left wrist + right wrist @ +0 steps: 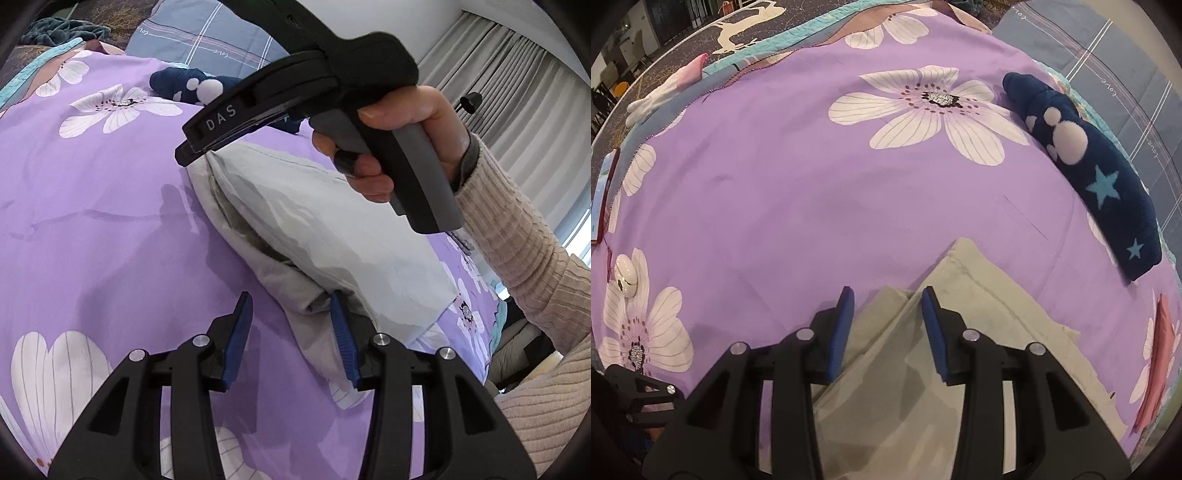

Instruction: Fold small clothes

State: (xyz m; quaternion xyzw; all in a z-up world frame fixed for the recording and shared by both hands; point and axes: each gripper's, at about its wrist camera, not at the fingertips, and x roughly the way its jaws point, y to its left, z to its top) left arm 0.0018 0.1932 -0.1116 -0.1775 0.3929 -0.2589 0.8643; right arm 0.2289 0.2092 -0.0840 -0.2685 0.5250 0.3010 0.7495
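A pale grey folded garment (332, 229) lies on the purple flowered bedsheet (92, 221). My left gripper (291, 321) stands open at the garment's near corner; its right pad (341, 332) rests against the cloth edge and its left pad hangs over bare sheet. A hand (406, 122) in a ribbed beige sleeve holds my right gripper (188, 153), tipped steeply down over the garment's far end. In the right wrist view, the right gripper (888, 314) is open, with a fold of the grey garment (979, 306) lying below and between its fingers.
A navy fleece garment (1100, 177) with stars and white shapes lies at the sheet's far right. Pink cloth (1160, 362) sits at the right edge, a white-pink piece (665, 92) at upper left, a small white object (626, 275) at the left. A plaid pillow (207, 33) lies behind; curtains (517, 92) hang to the right.
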